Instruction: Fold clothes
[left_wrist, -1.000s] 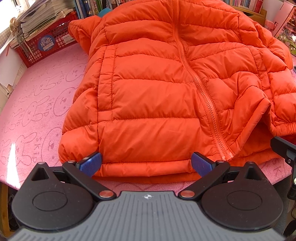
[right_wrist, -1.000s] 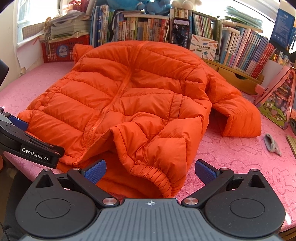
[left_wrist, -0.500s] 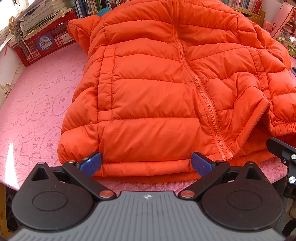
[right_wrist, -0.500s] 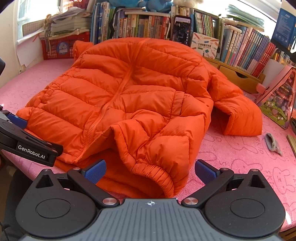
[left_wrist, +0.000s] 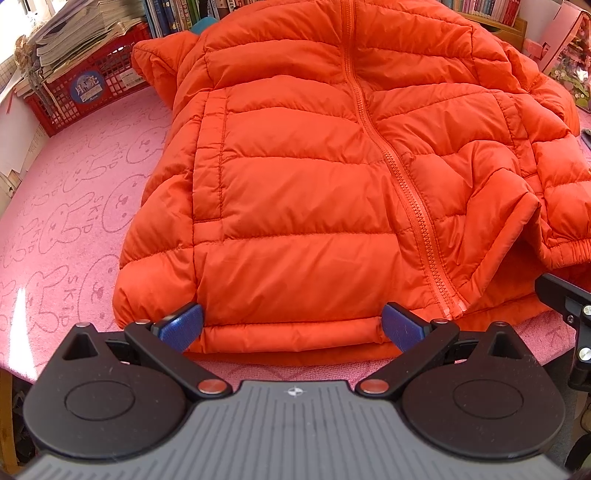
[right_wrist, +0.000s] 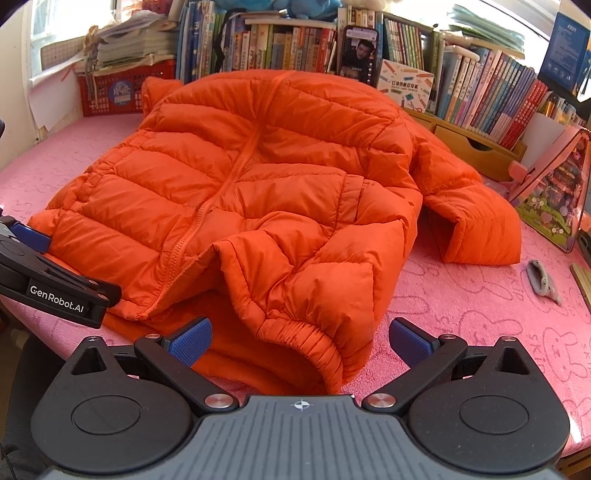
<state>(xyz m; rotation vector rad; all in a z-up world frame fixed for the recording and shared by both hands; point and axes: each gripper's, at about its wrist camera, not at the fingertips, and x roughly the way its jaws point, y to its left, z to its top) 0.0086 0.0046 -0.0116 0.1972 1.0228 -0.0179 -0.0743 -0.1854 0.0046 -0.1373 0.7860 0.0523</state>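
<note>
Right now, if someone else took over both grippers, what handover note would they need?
Left gripper: open, at the near hem of the orange jacket, holding nothing.
Right gripper: open, at the elastic cuff of the sleeve lying over the jacket's front, holding nothing.
Jacket: zipped, front up on the pink tablecloth. The other visible sleeve is bent beside the body.
Done: one sleeve lies across the front, loosely.
Left: tidy both sleeves, then fold the body.

"GenRobot.AI" on left tongs (right_wrist: 26, 236), "SKiP" on pink cloth (left_wrist: 74, 177)
</note>
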